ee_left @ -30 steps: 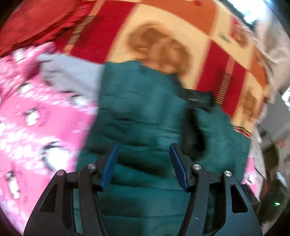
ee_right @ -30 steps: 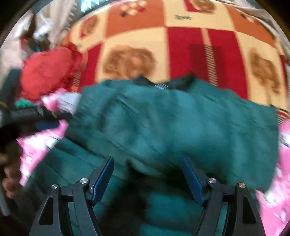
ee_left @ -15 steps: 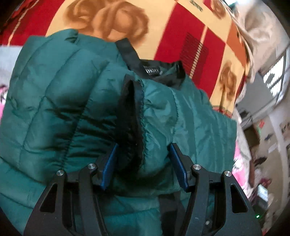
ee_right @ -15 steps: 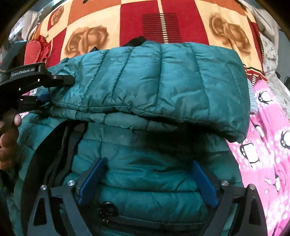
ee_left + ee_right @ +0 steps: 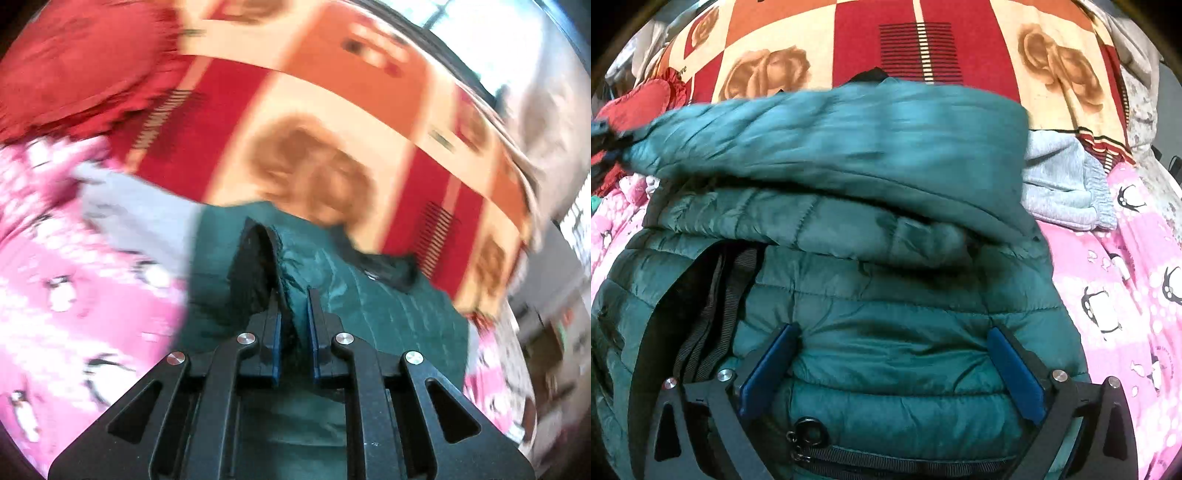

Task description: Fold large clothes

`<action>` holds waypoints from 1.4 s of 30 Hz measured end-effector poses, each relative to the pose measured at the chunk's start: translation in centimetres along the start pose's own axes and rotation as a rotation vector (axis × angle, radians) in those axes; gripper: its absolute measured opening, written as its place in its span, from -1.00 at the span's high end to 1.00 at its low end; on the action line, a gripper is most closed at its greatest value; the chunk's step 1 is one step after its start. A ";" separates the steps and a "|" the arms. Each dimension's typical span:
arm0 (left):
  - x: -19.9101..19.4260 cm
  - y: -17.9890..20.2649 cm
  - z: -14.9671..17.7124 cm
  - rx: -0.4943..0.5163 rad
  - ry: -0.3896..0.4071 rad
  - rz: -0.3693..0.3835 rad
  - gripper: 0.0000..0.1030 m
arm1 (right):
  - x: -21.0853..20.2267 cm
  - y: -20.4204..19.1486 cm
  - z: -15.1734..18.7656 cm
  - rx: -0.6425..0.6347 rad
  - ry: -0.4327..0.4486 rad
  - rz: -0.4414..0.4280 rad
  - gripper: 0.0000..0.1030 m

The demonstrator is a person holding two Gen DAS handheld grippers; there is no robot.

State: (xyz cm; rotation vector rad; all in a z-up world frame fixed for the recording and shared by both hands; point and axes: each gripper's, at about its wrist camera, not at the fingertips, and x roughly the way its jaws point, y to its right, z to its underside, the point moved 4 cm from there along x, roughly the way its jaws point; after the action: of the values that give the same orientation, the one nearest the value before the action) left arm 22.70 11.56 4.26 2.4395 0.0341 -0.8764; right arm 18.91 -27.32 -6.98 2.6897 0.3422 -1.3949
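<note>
A dark green quilted puffer jacket (image 5: 886, 302) lies on the bed, its sleeve (image 5: 831, 133) stretched across the body toward the left. My left gripper (image 5: 294, 306) is shut on the sleeve's black-lined cuff (image 5: 266, 266) and holds it raised; the view is blurred. It shows at the far left edge of the right wrist view (image 5: 602, 144). My right gripper (image 5: 892, 339) is open, its blue pads (image 5: 1015, 373) pressed down onto the jacket's lower body near the zipper pull (image 5: 809, 428).
A red, orange and cream rose-print blanket (image 5: 923, 44) covers the bed behind. A pink penguin-print cloth (image 5: 1126, 266) lies under and beside the jacket. A grey knit garment (image 5: 1063, 188) sits at its right. A red frilled cushion (image 5: 74, 66) lies at the far left.
My left gripper has shut on the sleeve cuff and pulled it out to the left, away from the jacket body. My right gripper stays open on the jacket.
</note>
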 end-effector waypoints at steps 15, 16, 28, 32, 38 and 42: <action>-1.4 -0.4 0.1 0.059 0.027 -0.056 0.79 | -6.4 8.2 -5.2 0.214 0.184 -0.041 -0.94; -0.7 0.8 0.6 0.097 0.004 -0.038 0.79 | -6.6 8.9 -5.9 0.226 0.208 -0.026 -0.90; 7.0 0.5 4.3 0.204 -0.188 -0.242 0.79 | 2.2 5.4 -10.5 0.090 0.117 -0.102 0.13; 7.2 0.1 4.2 0.188 -0.192 -0.212 0.79 | 4.3 6.3 -10.8 0.182 0.036 -0.128 0.14; 7.3 0.0 4.3 0.172 -0.201 -0.227 0.79 | 0.5 5.6 -14.6 0.197 0.257 -0.072 0.09; 7.8 0.0 4.2 0.182 -0.204 -0.220 0.79 | 5.8 5.8 -13.9 0.185 0.129 -0.032 -0.22</action>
State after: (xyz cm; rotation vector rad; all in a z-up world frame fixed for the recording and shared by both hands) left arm 26.36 8.27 -3.06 2.5329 0.1565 -1.2724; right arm 34.59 -29.50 -3.77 2.9450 0.2801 -1.3260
